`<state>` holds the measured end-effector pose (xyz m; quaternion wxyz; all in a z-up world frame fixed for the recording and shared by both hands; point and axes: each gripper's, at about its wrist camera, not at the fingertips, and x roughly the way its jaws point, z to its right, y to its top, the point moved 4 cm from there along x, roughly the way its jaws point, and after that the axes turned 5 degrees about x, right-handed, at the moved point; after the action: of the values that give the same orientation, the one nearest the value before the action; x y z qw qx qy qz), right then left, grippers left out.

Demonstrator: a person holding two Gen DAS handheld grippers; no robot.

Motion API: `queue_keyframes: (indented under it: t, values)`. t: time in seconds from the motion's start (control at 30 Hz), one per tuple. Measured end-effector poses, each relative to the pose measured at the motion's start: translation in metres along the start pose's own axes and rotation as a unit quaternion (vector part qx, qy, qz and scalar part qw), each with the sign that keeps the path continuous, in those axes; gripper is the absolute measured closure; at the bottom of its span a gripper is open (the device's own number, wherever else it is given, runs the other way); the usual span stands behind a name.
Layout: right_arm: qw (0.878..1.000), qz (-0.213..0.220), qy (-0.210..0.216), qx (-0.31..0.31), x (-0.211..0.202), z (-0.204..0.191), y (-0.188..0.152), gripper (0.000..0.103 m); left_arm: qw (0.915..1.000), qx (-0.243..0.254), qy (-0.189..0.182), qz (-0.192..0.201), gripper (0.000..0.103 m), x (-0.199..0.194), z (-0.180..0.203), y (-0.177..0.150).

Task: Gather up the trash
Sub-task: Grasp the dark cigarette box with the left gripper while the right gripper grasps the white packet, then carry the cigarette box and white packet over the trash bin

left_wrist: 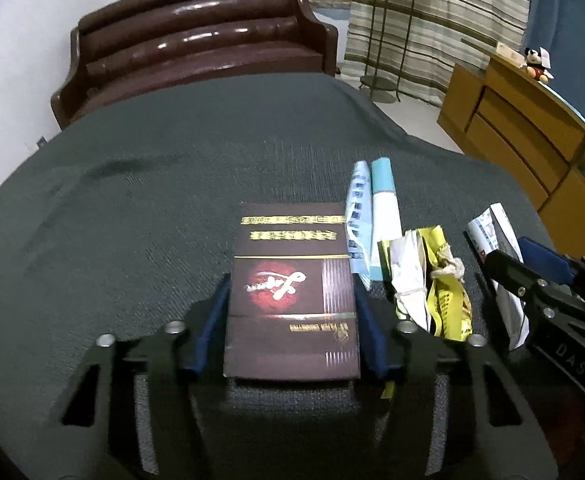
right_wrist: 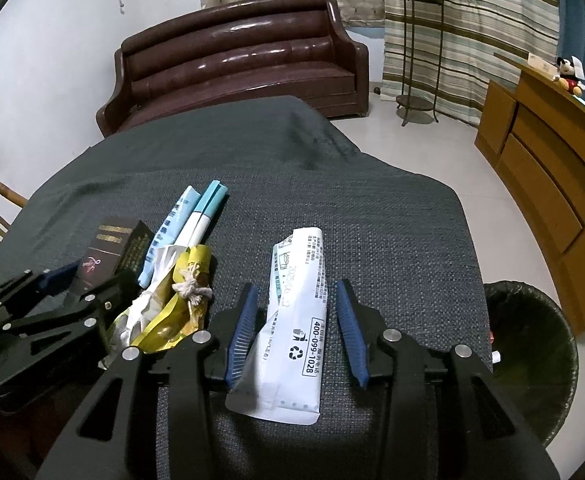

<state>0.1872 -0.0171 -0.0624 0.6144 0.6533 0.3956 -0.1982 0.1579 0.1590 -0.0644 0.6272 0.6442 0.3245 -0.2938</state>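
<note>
Left hand-held gripper (left_wrist: 292, 312): clenched on dark box (left_wrist: 292, 292), both pads against its sides, near counter's (left_wrist: 132, 200) front edge. Right hand-held gripper (right_wrist: 296, 320): released, straddling white packet (right_wrist: 292, 320), pads apart from it, toward counter's right edge. Between the two: yellow wrapper (right_wrist: 172, 312); beyond it, blue-white packets (right_wrist: 196, 216). Off right edge, on floor: bin (right_wrist: 532, 352).

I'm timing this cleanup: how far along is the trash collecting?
Barely begun. The bin shows little inside. The left gripper straddles the dark box; the right gripper stands open around the white wrapper. The yellow packet and blue-white packs remain.
</note>
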Motion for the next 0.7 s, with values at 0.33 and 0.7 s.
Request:
queue_keyframes:
  t: [0.33,0.7]
  values:
    - [1.0,-0.005,-0.011,-0.013,0.001,-0.003,-0.004,0.068,0.9996,0.005,0.007,0.025,0.049,-0.011,-0.001,-0.003]
    - [0.999,0.016,-0.015,-0.029,-0.015,-0.006,-0.007,0.074,0.9986,-0.007,0.015,0.051,0.05,-0.036,-0.004,-0.008]
